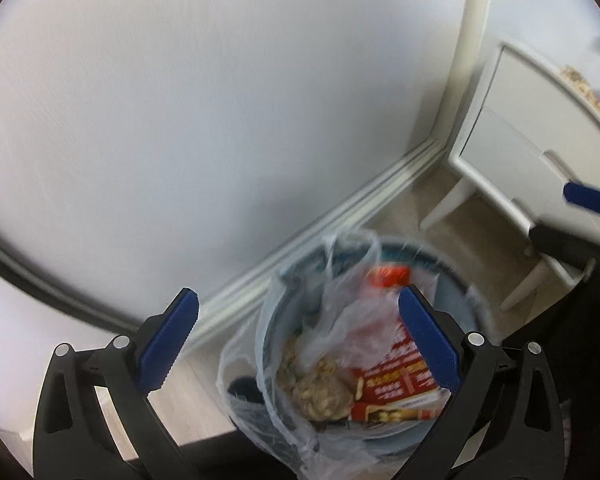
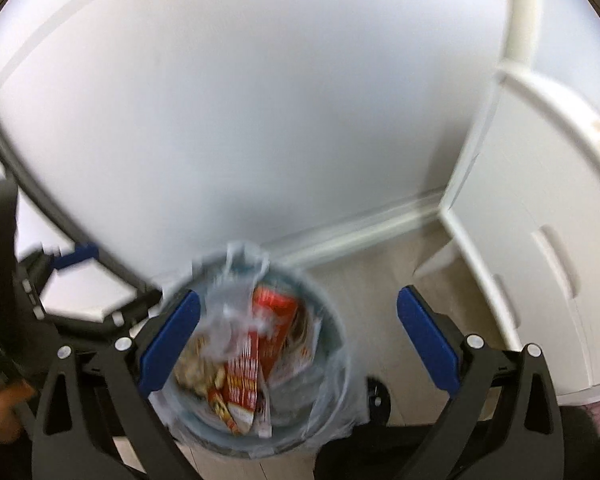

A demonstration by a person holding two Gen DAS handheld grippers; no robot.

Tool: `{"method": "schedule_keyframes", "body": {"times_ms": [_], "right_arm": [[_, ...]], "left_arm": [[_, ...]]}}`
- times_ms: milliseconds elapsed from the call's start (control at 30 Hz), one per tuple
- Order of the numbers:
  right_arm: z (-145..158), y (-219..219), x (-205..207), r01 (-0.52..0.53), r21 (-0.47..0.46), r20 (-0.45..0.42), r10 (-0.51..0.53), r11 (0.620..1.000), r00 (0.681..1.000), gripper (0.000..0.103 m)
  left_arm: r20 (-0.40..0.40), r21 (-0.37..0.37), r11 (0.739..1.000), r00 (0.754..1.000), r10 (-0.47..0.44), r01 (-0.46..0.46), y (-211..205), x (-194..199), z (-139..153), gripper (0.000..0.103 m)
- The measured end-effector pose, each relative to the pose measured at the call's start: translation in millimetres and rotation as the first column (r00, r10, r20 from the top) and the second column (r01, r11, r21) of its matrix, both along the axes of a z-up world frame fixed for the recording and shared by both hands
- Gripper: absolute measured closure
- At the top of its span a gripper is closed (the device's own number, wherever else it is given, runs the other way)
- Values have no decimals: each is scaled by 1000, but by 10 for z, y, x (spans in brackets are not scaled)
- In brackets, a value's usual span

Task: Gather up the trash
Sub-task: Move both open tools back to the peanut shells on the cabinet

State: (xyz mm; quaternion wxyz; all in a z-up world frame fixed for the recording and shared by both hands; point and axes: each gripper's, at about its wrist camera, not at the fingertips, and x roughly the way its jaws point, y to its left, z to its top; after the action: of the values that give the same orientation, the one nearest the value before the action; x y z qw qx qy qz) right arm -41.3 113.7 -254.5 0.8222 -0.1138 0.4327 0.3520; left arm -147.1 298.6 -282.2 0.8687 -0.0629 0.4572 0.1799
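A round grey trash bin [image 1: 272, 344] [image 2: 332, 320] stands on the floor by the wall, lined with a clear plastic bag [image 1: 340, 292] [image 2: 228, 280]. Inside lie red printed packaging [image 1: 396, 388] [image 2: 272, 312] and beige crumpled scraps [image 1: 320, 396] [image 2: 192, 368]. My left gripper [image 1: 300, 340] is open and empty above the bin. My right gripper [image 2: 298, 344] is open and empty above the bin too. The left gripper also shows at the left edge of the right wrist view [image 2: 76, 258]; the right gripper's blue fingertip [image 1: 580, 196] shows at the right of the left wrist view.
A white cabinet on legs [image 1: 512, 140] [image 2: 532, 220] stands right of the bin, with crumbs on its top [image 1: 580, 84]. A white wall with a skirting board [image 1: 340, 216] [image 2: 360, 228] lies behind. The floor [image 2: 380, 280] is light wood.
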Motion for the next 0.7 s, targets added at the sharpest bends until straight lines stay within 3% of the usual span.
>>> {"method": "schedule_keyframes", "body": {"times_ms": [233, 500, 700], "right_arm": [[790, -537, 215, 126, 130, 110, -141, 983, 984, 7], [1150, -1048, 388, 180, 48, 216, -186, 983, 959, 7], [1339, -1533, 468, 243, 60, 251, -250, 968, 935, 7]], "left_arm": [[86, 70, 987, 985, -153, 147, -465, 273, 592, 6], [167, 88, 952, 938, -303, 292, -984, 745, 1147, 6], [235, 88, 916, 886, -400, 391, -1381, 1095, 1482, 6]]}}
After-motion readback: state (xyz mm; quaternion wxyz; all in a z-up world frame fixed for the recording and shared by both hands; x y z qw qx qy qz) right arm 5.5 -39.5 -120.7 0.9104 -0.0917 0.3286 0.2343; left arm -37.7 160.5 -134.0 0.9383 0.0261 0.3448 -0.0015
